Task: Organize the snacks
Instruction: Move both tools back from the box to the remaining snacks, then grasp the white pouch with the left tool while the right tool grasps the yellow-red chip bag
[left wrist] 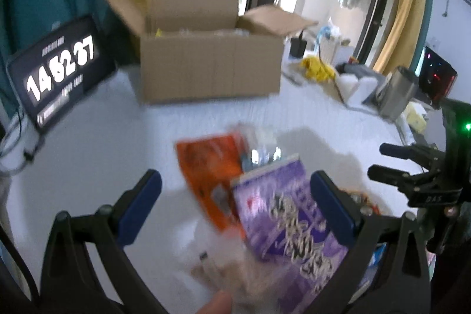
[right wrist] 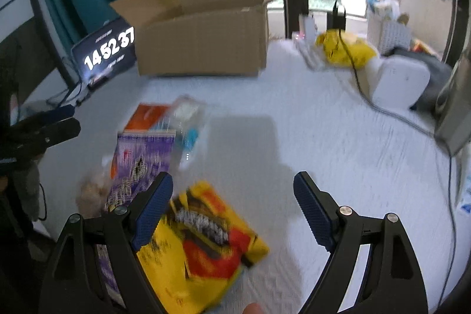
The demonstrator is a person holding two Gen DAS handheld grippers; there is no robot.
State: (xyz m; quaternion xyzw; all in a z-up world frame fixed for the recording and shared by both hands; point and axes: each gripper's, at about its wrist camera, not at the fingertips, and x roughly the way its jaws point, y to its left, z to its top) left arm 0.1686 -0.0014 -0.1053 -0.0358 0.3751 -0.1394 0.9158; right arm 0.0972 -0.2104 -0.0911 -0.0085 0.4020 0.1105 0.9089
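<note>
Hovering over the white counter (right wrist: 309, 119), the right hand-held gripper (right wrist: 232, 211) stands released, jaws wide above a glossy yellow-and-red snack packet (right wrist: 206, 240). The left hand-held gripper (left wrist: 235, 205) is also released, empty above a purple foil snack bag (left wrist: 282, 214) overlapping an orange packet (left wrist: 212, 167). An open brown cardboard box (left wrist: 209, 64) sits behind.

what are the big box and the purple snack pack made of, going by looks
Box: plain brown corrugated cardboard, matte, with folded-out flaps. Purple snack pack: probably glossy printed plastic film, judging by its sheen and thin, flat shape; blur leaves that uncertain.
</note>
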